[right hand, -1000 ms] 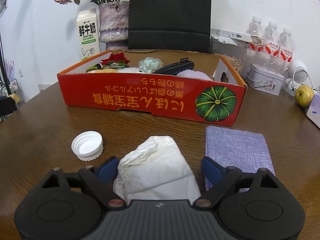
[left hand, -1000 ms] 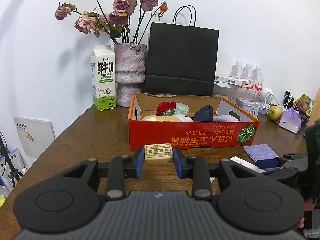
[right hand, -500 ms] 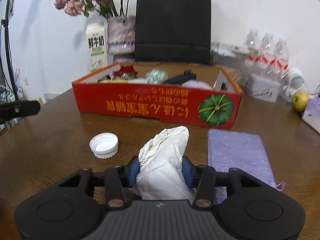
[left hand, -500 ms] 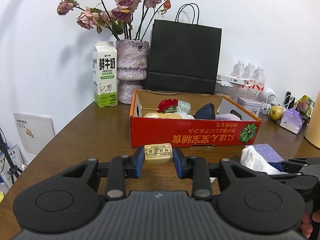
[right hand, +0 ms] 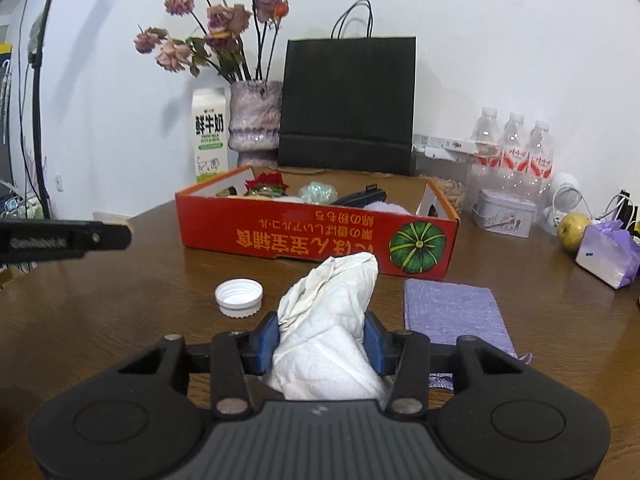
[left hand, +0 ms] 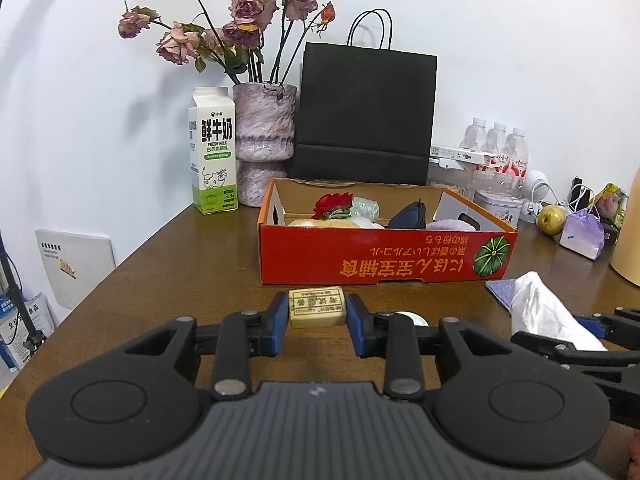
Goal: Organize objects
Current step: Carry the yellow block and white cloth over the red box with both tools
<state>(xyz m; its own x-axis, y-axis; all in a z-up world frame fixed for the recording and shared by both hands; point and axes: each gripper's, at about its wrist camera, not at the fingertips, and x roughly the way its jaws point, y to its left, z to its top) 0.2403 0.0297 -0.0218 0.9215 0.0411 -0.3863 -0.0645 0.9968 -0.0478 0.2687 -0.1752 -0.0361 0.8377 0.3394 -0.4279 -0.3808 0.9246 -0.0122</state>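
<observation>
My left gripper [left hand: 318, 322] is shut on a small cream bar of soap [left hand: 317, 306] with a printed label, held above the wooden table in front of the red cardboard box [left hand: 384, 266]. My right gripper [right hand: 322, 340] is shut on a crumpled white cloth [right hand: 330, 316], lifted off the table; the same cloth [left hand: 544, 312] shows at the right of the left wrist view. The red box [right hand: 316, 238] holds a red flower, a black pouch and several other items. A white bottle cap [right hand: 239, 297] and a purple cloth [right hand: 454, 314] lie on the table.
Behind the box stand a milk carton [left hand: 213, 162], a vase of dried roses [left hand: 264, 148] and a black paper bag [left hand: 366, 114]. Water bottles [right hand: 514, 152], a tin [right hand: 504, 212], an apple [right hand: 573, 231] and a purple pouch [right hand: 608, 254] crowd the right side.
The right gripper closed on the white cloth and lifted it off the table, nearer the box. The left gripper kept its hold on the soap and barely moved.
</observation>
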